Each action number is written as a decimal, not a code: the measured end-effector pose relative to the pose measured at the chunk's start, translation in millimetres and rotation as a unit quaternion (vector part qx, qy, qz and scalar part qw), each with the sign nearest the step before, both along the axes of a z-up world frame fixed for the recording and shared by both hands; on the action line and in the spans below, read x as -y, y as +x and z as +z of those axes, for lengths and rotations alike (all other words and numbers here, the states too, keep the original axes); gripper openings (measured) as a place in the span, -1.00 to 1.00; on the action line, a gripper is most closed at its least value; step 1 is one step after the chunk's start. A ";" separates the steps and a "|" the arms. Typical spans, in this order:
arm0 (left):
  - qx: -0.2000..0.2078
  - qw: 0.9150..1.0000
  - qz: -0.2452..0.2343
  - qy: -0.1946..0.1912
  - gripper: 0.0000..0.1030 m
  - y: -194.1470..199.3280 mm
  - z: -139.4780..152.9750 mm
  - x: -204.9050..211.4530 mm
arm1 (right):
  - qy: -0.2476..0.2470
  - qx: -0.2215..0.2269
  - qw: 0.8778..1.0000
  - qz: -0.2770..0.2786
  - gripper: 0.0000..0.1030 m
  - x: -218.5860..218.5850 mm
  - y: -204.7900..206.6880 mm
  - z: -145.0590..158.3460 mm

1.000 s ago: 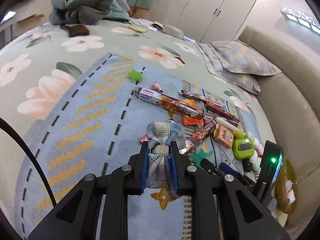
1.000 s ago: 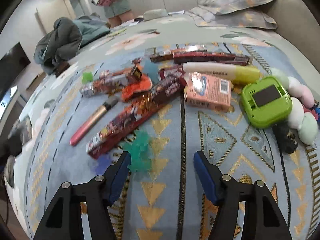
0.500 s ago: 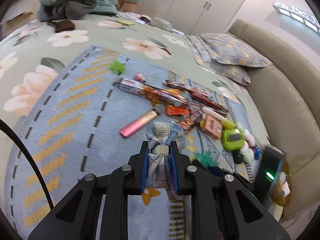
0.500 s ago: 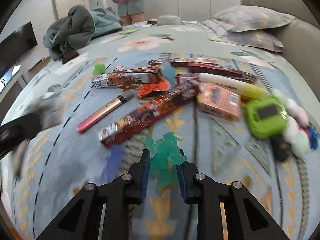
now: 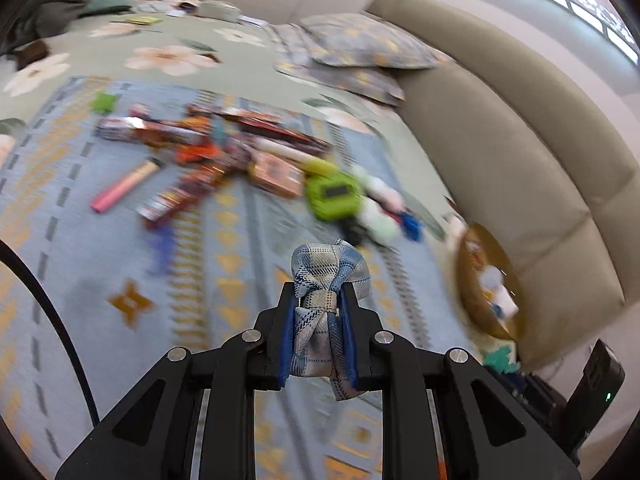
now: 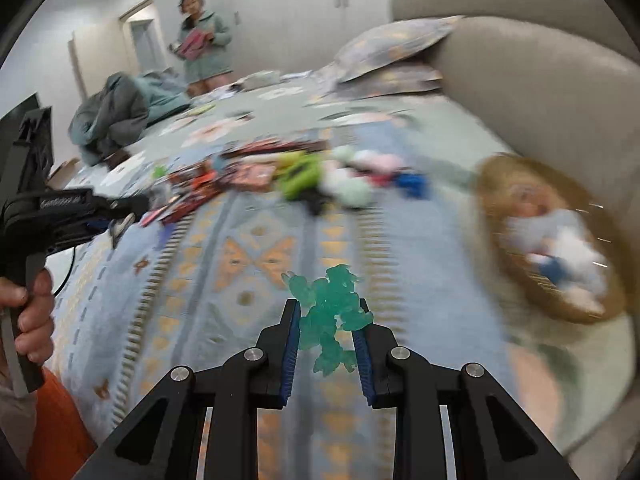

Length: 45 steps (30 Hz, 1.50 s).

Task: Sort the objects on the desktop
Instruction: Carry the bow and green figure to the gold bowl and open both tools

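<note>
My left gripper (image 5: 318, 320) is shut on a blue plaid fabric bow (image 5: 326, 280) and holds it above the patterned blue mat (image 5: 224, 280). My right gripper (image 6: 327, 322) is shut on a translucent teal hair clip (image 6: 330, 308), held above the mat (image 6: 240, 264). A round wooden tray (image 5: 486, 280) with small white and blue items lies at the mat's right edge; in the right wrist view the tray (image 6: 496, 216) is ahead to the right. Both views are blurred by motion.
A pile of snack packets (image 5: 192, 136), a pink pen (image 5: 124, 188), a green gadget (image 5: 334, 196) and pastel balls (image 5: 380, 208) lie mid-mat. A beige padded headboard (image 5: 520, 152) borders the right. The left gripper's handle (image 6: 60, 212) is at left. A person (image 6: 200, 48) stands far back.
Both grippers swung right toward the wooden tray, each still holding its item. The right gripper lifted the teal clip off the mat. One second ago it was open around the clip.
</note>
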<state>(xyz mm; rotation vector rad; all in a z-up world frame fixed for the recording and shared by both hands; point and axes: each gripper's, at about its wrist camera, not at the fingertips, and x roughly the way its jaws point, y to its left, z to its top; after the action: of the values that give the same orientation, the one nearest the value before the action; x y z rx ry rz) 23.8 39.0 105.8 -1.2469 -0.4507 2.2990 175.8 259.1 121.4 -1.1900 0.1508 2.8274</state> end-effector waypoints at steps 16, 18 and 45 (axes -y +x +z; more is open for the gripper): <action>-0.046 0.993 -0.104 -0.035 -0.67 64.6 114.4 -205.2 | -0.048 -0.123 0.982 -0.133 -0.51 -188.8 116.0 79.4; -0.064 0.989 -0.127 -0.045 -0.67 63.2 129.9 -224.7 | -0.072 -0.128 0.978 -0.146 -0.51 -209.5 116.8 86.4; 0.041 0.967 -0.253 0.003 -0.29 -64.9 2.8 -355.5 | -0.196 -0.011 0.940 -0.278 -0.05 -295.2 -1.7 44.9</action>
<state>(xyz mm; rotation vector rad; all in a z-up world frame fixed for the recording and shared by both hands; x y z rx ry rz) -41.0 394.5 108.5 -1.2815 -0.1396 1.8183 174.1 554.3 166.3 -0.9654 0.9284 2.3605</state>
